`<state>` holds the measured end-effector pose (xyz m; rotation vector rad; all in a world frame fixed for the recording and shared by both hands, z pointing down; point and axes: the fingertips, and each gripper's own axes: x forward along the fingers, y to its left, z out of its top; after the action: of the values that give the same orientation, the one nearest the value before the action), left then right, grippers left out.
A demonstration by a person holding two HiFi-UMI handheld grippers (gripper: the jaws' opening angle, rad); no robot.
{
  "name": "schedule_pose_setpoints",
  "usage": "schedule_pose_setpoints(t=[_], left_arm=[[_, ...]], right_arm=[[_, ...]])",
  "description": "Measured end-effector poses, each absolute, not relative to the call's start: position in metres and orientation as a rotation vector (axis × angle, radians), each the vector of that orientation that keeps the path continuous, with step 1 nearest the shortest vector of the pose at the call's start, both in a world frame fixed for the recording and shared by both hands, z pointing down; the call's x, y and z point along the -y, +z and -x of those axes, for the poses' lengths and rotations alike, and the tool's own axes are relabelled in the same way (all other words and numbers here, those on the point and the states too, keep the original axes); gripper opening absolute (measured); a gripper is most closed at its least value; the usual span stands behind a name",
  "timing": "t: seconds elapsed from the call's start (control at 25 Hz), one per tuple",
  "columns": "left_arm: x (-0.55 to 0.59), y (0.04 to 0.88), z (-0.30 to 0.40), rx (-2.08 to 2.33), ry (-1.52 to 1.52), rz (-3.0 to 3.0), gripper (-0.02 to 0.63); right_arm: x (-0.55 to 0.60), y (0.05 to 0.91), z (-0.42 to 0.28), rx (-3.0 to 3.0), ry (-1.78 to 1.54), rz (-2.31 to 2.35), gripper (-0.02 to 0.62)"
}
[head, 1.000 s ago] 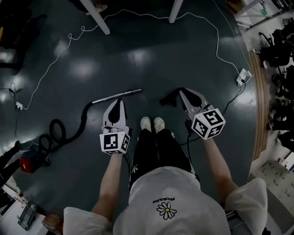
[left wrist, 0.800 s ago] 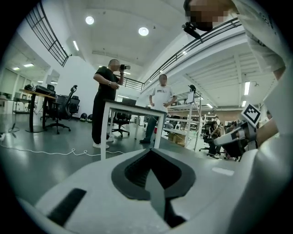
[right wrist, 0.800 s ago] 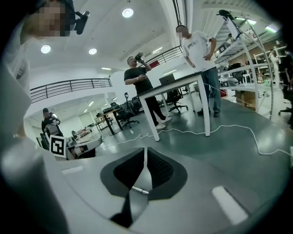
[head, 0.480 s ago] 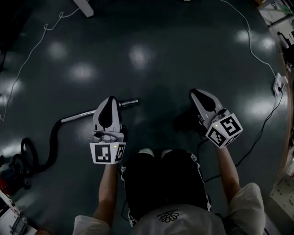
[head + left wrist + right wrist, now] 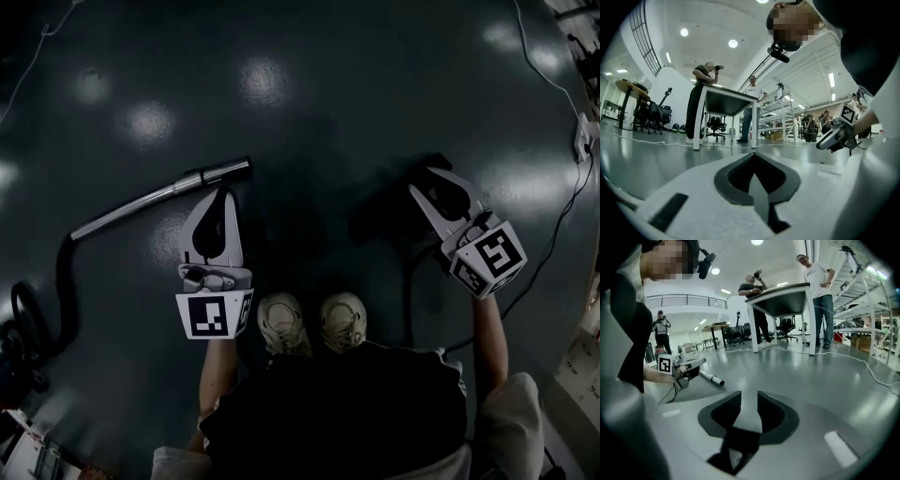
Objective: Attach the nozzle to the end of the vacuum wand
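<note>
The silver vacuum wand (image 5: 159, 195) lies on the dark floor, its open end (image 5: 239, 168) pointing up and right. My left gripper (image 5: 220, 194) hovers just below that end, jaws shut and empty (image 5: 754, 159). A dark shape just left of my right gripper (image 5: 427, 175) may be the black nozzle (image 5: 377, 221); it is hard to make out. The right jaws have just been opening and stand apart with only floor showing between them (image 5: 749, 399). The right gripper view shows the wand end (image 5: 713, 379) beside the left gripper (image 5: 680, 368).
A black hose (image 5: 64, 281) runs from the wand's far end towards the left edge. My shoes (image 5: 281, 323) are between the grippers. A white cable (image 5: 553, 75) and power strip (image 5: 585, 137) lie far right. People and a table (image 5: 783, 296) stand farther off.
Both grippers have come down close to the floor and the head has dropped with them. The left tip now sits by the wand's end. The right jaws have parted.
</note>
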<state>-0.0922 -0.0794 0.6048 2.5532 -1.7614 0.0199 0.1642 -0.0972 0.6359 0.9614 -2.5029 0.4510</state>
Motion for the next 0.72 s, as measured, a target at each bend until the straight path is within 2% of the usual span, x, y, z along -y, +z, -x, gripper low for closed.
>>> schedule_pose_setpoints(t=[0.2, 0.36, 0.48, 0.72], left_arm=[[0.07, 0.629, 0.091, 1.775, 0.012, -2.481, 0.003], [0.071, 0.636, 0.094, 1.781, 0.044, -2.467, 0.002], [0.07, 0.635, 0.096, 1.788, 0.039, -2.466, 0.002], [0.072, 0.637, 0.101, 1.804, 0.051, -2.46, 0.002]], right_arm=[[0.038, 0.709, -0.244, 2.162, 0.552, -0.851, 0.132], [-0.002, 0.754, -0.258, 2.055, 0.658, -0.701, 0.114], [-0.012, 0.755, -0.236, 2.105, 0.709, -0.64, 0.067], [-0.007, 0.74, -0.127, 2.329, 0.661, -0.399, 0.098]])
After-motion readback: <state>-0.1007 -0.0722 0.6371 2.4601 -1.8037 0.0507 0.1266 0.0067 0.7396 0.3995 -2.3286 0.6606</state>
